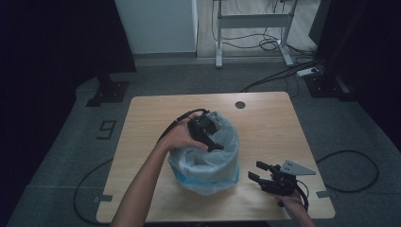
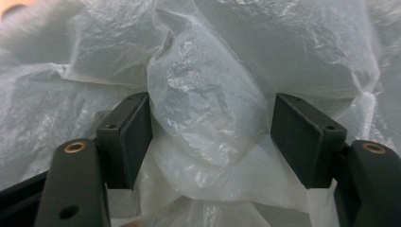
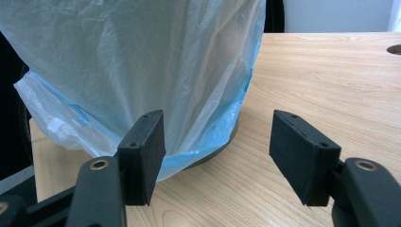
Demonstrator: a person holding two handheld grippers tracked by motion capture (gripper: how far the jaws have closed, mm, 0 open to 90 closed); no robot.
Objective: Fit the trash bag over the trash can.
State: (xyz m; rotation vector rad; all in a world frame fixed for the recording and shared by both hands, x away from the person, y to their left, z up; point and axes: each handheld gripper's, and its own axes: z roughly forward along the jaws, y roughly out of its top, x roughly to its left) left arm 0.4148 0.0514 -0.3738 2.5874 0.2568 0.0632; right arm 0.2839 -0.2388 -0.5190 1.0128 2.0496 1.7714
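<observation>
High view: left claw down in the lined bin, seating the bag liner.
Left claw spread, a bulge of white film between the pads, not pinched. Right claw spread and empty, low over the tabletop just right of the bin, which sits mid-tabletop. Step: pushing liner into bin. Next: probably press film down and outward, or close on that fold.

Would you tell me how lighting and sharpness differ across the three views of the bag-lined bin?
High view: dim and bluish, room edges nearly black, the left gripper dark against the plastic bag. Left gripper view: brightest, soft sheen on the wrinkles, top corners blurred. Right gripper view: even light, wood grain of the table crisp, right gripper jaws slightly soft.
</observation>
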